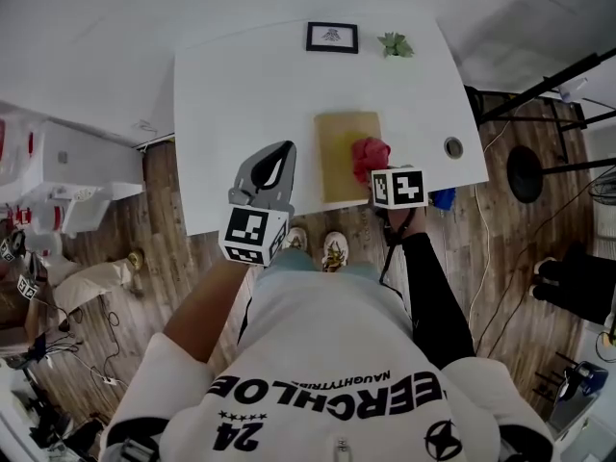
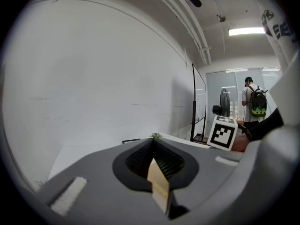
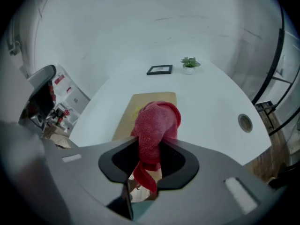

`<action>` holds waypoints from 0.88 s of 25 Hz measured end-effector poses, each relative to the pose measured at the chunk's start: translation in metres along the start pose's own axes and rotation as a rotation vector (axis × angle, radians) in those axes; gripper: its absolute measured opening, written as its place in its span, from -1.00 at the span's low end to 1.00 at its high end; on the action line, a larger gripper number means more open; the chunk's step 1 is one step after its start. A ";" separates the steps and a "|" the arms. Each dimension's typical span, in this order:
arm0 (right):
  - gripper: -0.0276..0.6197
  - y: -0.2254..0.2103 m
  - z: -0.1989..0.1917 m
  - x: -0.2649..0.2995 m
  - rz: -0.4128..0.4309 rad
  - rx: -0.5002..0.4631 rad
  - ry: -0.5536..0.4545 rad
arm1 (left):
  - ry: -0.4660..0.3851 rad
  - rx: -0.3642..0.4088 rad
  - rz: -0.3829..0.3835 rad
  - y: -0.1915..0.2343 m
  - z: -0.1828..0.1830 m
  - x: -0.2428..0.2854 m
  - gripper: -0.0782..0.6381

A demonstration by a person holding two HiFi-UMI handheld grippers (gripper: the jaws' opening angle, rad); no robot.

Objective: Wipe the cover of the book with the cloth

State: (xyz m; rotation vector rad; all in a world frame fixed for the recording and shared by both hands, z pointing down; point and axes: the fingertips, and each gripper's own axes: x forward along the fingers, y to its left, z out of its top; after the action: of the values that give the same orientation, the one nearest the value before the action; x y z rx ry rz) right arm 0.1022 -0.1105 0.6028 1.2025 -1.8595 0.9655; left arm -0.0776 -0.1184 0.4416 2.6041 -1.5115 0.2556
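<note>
A tan book [image 1: 342, 152] lies near the front edge of the white table [image 1: 231, 94]. In the right gripper view the book [image 3: 140, 103] lies just beyond the jaws. My right gripper [image 1: 380, 175] is shut on a bunched red cloth [image 1: 370, 154], which hangs over the book's right side. That cloth [image 3: 157, 121] bulges out between the jaws of the right gripper [image 3: 157, 143], a tail dangling below. My left gripper [image 1: 285, 150] is shut and empty, raised left of the book. In its own view the left gripper [image 2: 153, 140] aims at the back wall.
A black picture frame [image 1: 332, 37] and a small potted plant [image 1: 395, 44] stand at the table's far edge. A round cable hole [image 1: 453, 147] sits near the right edge. A black stand [image 1: 539, 166] is on the floor at right. A person with a backpack [image 2: 253, 103] stands far off.
</note>
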 end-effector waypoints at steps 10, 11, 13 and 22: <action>-0.61 0.111 -0.041 0.032 0.124 -0.136 0.126 | -0.011 -0.010 -0.090 -0.001 0.008 -0.003 -0.66; -0.61 0.111 -0.044 0.034 0.108 -0.149 0.127 | -0.010 -0.012 -0.101 -0.004 0.008 -0.003 -0.66; -0.62 0.106 -0.043 0.032 0.082 -0.156 0.121 | -0.002 -0.022 -0.121 -0.008 0.006 -0.003 -0.66; -0.61 0.024 -0.048 0.011 -0.027 0.036 0.087 | 0.044 -0.082 -0.154 -0.025 -0.017 -0.012 -0.66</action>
State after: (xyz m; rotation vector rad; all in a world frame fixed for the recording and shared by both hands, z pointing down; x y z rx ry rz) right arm 0.0847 -0.0660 0.6297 1.1848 -1.7602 1.0249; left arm -0.0634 -0.0931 0.4558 2.6151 -1.2718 0.2284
